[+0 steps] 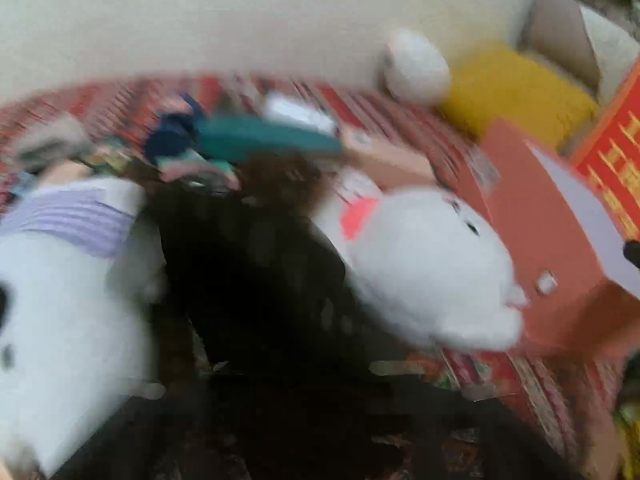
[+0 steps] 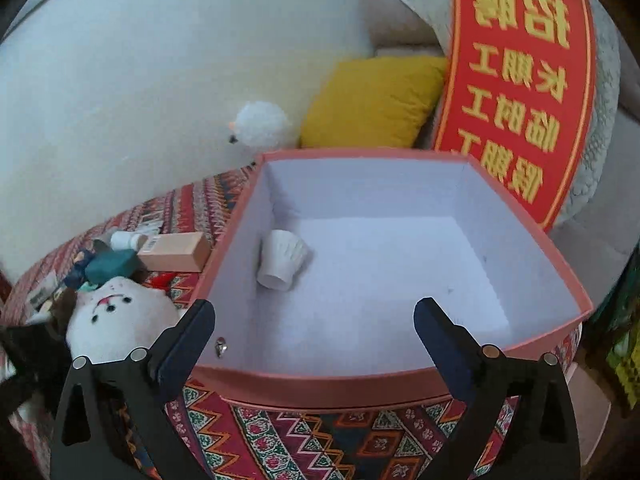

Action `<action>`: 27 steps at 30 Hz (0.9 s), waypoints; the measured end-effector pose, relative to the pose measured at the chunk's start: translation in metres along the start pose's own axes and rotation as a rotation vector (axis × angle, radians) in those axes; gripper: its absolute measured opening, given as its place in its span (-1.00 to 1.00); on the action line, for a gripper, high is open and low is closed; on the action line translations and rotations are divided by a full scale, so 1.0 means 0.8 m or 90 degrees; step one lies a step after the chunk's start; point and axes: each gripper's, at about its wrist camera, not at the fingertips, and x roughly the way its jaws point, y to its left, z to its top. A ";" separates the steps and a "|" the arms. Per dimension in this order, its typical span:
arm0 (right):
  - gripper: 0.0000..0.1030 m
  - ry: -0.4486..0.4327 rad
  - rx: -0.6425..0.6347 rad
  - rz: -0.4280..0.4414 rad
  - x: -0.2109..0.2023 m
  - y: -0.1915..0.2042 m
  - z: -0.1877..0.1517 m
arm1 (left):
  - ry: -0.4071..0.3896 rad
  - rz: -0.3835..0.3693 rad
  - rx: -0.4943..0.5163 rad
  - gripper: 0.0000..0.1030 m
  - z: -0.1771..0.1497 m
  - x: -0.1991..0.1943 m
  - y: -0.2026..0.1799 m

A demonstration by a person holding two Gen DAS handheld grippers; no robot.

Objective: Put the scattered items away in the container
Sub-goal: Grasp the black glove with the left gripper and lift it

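A pink box [image 2: 400, 380] with a white lining stands open on the patterned cloth, and a white ribbed cup [image 2: 282, 260] lies on its side inside. My right gripper [image 2: 316, 332] hangs open over the box's near wall, holding nothing. Left of the box lies a white plush animal [image 2: 116, 320] with a stitched face. The left wrist view is badly blurred. It shows that plush [image 1: 432, 268] beside the pink box [image 1: 552, 240], with my left gripper [image 1: 260, 288] only a dark smear between white plush shapes. Its jaws cannot be made out.
Behind the plush lie a tan carton [image 2: 176, 256], a teal object [image 2: 112, 264] and a small white bottle [image 2: 124, 240]. A fluffy white ball [image 2: 262, 124], a yellow cushion [image 2: 372, 100] and a red sign [image 2: 520, 80] sit behind the box against the sofa.
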 end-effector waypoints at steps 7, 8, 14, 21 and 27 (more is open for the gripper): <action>0.96 -0.027 -0.204 0.199 -0.041 0.130 -0.067 | -0.043 -0.085 -0.043 -0.81 0.032 -0.075 0.025; 0.96 -0.019 -0.246 0.217 -0.036 0.162 -0.084 | -0.060 -0.092 -0.030 -0.81 0.037 -0.093 0.021; 0.15 0.050 -0.415 0.222 0.028 0.318 -0.153 | -0.136 -0.113 0.049 -0.81 0.051 -0.182 -0.010; 0.35 -0.025 -0.358 0.203 0.020 0.316 -0.131 | -0.189 -0.119 0.106 -0.80 0.054 -0.250 -0.028; 0.96 -0.109 -0.234 0.094 -0.001 0.247 -0.099 | -0.220 -0.112 0.103 -0.80 0.055 -0.285 -0.019</action>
